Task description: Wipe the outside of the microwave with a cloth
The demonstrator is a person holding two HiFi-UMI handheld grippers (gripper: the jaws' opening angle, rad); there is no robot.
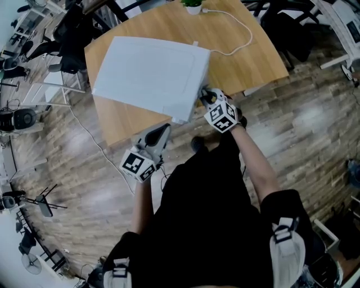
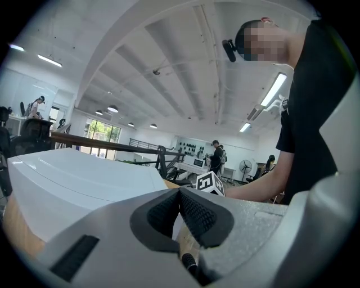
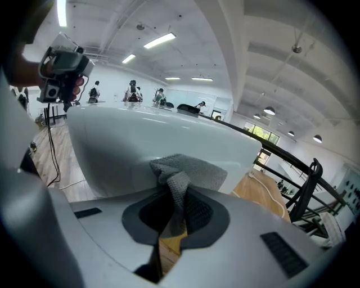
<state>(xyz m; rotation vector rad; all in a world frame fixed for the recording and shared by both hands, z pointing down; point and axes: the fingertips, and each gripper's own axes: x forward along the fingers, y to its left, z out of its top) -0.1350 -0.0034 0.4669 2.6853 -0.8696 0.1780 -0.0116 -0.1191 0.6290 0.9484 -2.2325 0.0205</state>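
One white microwave [image 1: 152, 70] stood on the single wooden table [image 1: 247, 62], filling the upper left of the head view; only its top and side panels showed, so whatever it held could not be told; at the top edge of the frame one small white pot [image 1: 193, 9] held a green plant [image 1: 192, 2], and one white cable [image 1: 244, 34] looped across the tabletop to the right of the microwave.

Two grippers were in view, one in each of the person's hands; the right gripper [image 1: 205, 95] sat at the microwave's lower right corner, and in the right gripper view its jaws were closed on the one grey knitted cloth [image 3: 188, 169], a bunched fold of which rose past the pads and pressed against the white casing; the left gripper [image 1: 160, 134] was at centre left of the head view, just below the microwave's near edge and pointing toward it; in the left gripper view its ribbed pads [image 2: 197, 214] met at the tips with nothing between them, the microwave's white body lying to the left and the other gripper's marker cube [image 2: 210, 183] just beyond.
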